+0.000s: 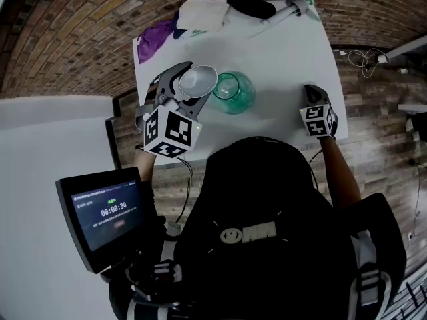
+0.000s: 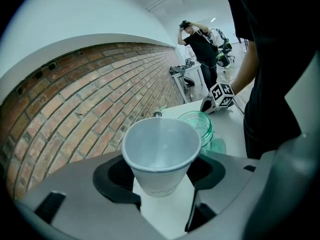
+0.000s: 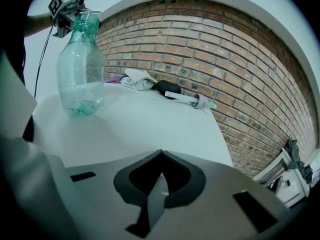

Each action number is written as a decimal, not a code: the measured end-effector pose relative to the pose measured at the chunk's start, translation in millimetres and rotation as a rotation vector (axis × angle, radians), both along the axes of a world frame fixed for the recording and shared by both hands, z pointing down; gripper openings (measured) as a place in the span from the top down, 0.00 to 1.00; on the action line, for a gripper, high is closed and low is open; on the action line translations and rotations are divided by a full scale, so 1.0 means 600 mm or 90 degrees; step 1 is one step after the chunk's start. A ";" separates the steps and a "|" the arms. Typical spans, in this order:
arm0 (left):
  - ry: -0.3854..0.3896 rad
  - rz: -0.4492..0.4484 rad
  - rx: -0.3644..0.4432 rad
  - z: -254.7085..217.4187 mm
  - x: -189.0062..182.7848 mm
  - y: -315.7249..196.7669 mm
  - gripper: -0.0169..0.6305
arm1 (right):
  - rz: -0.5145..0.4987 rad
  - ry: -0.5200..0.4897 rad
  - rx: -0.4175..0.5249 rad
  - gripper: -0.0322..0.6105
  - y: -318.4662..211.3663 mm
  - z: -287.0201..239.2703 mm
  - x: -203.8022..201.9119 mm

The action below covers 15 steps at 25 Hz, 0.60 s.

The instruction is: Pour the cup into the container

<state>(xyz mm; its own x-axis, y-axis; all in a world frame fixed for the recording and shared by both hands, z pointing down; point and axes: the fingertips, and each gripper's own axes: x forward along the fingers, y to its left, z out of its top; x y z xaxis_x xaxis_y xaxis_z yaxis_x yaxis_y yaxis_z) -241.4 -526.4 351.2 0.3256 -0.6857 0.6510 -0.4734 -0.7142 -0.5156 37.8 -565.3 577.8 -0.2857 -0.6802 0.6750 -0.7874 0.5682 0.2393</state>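
The left gripper [image 1: 187, 91] clamps a white cup [image 1: 197, 82], held in the air just beside the mouth of a green bottle [image 1: 233, 92] standing on the white table [image 1: 287, 52]; the right gripper [image 1: 313, 95], jaws together and empty, sits well apart at the table's right.

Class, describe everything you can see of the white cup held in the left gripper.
The cup is plain white and thin-walled, paper or plastic by its look. It tapers to a narrower base and has a rolled rim. The left gripper clamps its sides and holds it raised above the table. Its inside looks empty. Its rim sits close beside the mouth of the green bottle.
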 end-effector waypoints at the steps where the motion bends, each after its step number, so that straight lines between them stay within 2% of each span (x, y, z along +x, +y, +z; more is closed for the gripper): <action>1: -0.005 -0.001 0.004 -0.001 0.000 -0.001 0.52 | 0.000 0.000 -0.001 0.95 0.000 0.001 0.000; 15: -0.065 0.010 0.031 -0.010 0.001 0.004 0.52 | 0.000 0.000 -0.002 0.95 -0.003 0.002 -0.001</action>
<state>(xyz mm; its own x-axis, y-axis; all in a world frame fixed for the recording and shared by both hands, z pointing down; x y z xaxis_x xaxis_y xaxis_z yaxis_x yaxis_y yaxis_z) -241.0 -523.8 345.1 0.2701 -0.7124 0.6477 -0.4050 -0.6944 -0.5949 37.3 -566.9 579.1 -0.2850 -0.6787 0.6768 -0.7876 0.5683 0.2382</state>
